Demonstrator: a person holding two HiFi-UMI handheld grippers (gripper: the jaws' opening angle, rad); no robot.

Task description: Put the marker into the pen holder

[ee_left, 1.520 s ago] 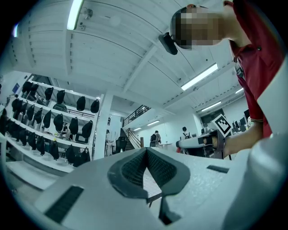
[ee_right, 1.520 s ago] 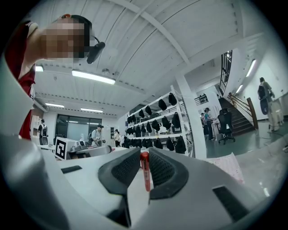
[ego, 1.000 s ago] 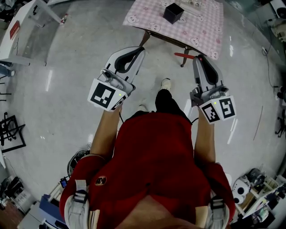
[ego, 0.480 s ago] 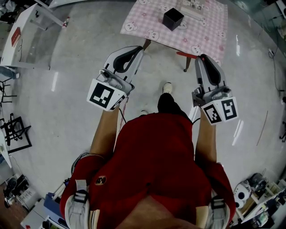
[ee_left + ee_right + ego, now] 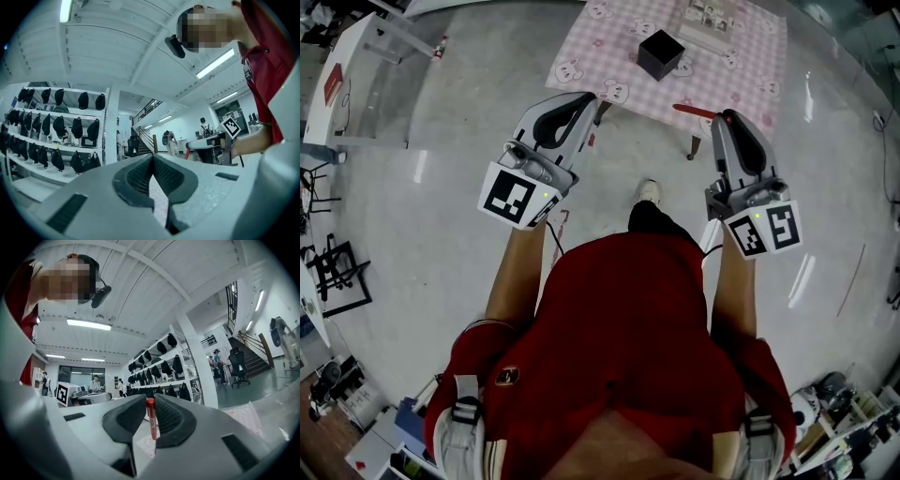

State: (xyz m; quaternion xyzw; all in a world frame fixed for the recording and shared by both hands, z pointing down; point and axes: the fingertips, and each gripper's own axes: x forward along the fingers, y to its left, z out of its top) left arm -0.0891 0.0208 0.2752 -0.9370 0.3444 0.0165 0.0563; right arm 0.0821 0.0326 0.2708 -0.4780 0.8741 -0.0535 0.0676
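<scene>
The black square pen holder [image 5: 660,53] stands on a pink checked table [image 5: 741,66] at the top of the head view. My right gripper [image 5: 727,117] is shut on a red marker [image 5: 694,111], which sticks out to the left at the table's near edge. In the right gripper view the marker [image 5: 151,418] stands upright between the pads of the right gripper [image 5: 150,401]. My left gripper [image 5: 591,98] hangs by the table's near left corner. In the left gripper view, the left gripper [image 5: 153,157] has its tips touching and holds nothing.
A white table [image 5: 356,66] stands at the far left, a black frame [image 5: 328,272] lies on the floor below it. A printed sheet [image 5: 708,14] rests behind the pen holder. Shelves of dark bags [image 5: 56,126] show in both gripper views. Clutter fills the lower corners.
The person has stepped toward the pink table, so more of it and the pen holder shows. Both grippers have come closer to its near edge; the marker stays gripped.
</scene>
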